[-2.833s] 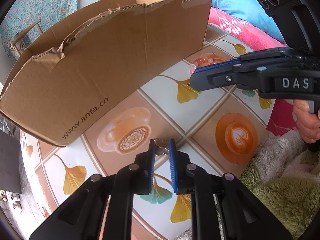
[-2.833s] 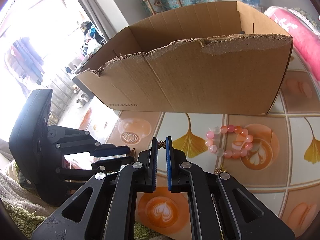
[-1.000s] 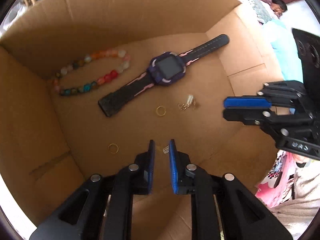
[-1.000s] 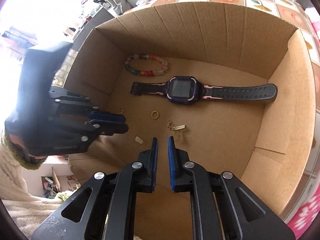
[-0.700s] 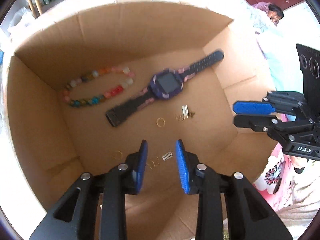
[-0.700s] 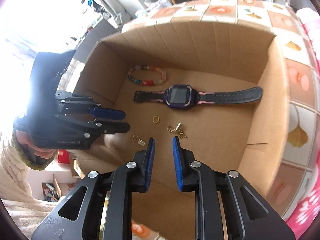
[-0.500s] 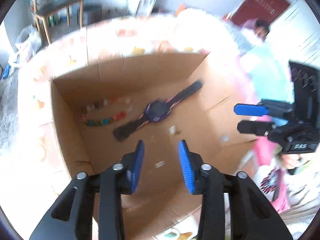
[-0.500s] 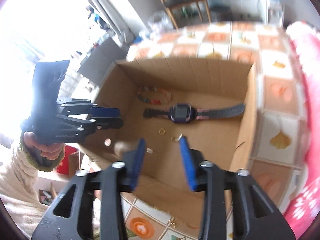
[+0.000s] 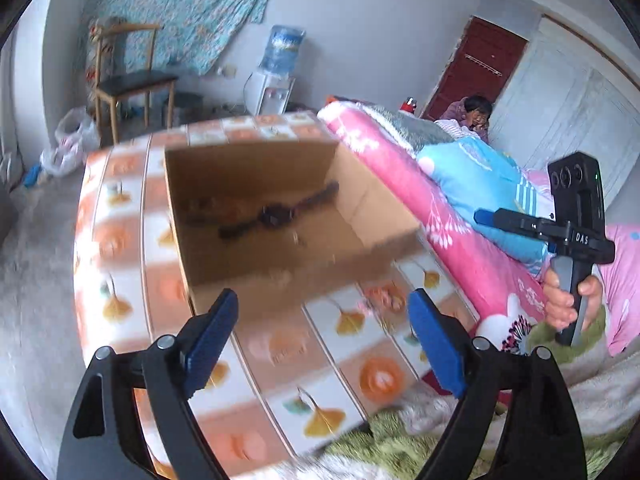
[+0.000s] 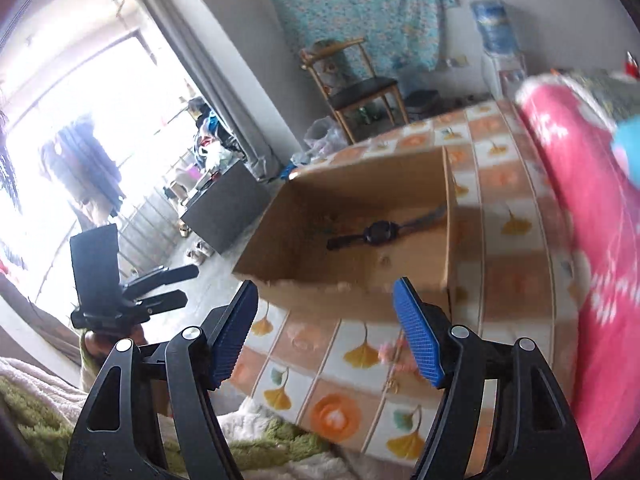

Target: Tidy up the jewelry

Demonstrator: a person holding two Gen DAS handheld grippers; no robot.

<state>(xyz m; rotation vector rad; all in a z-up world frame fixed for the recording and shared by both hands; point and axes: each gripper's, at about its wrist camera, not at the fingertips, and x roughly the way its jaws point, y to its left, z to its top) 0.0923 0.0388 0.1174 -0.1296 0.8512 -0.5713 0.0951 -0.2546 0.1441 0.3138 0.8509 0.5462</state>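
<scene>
An open cardboard box (image 9: 248,172) (image 10: 352,192) stands on the tiled table, blurred by motion. Inside lies a dark watch (image 9: 276,214) (image 10: 380,232) with a beaded bracelet behind it. A pink bead bracelet (image 9: 384,298) (image 10: 394,354) lies on the table in front of the box. My left gripper (image 9: 322,336) hangs above the table's near edge, its jaws opening wide with nothing between them. My right gripper (image 10: 326,332) is likewise back from the box, its jaws opening and empty. Each gripper also shows in the other's view, the right gripper (image 9: 516,220) and the left gripper (image 10: 176,284).
The table (image 9: 120,240) carries an orange and white cloth. Rolled pink bedding (image 9: 400,160) lines its right side, and a green fluffy blanket (image 9: 400,448) lies at the near edge. A chair (image 9: 128,80), a water dispenser (image 9: 280,64) and a seated person (image 9: 476,114) are farther back.
Both grippers have pulled up and back out of the box, so it now sits well ahead of them. Both pairs of jaws have gone from nearly shut to wide apart.
</scene>
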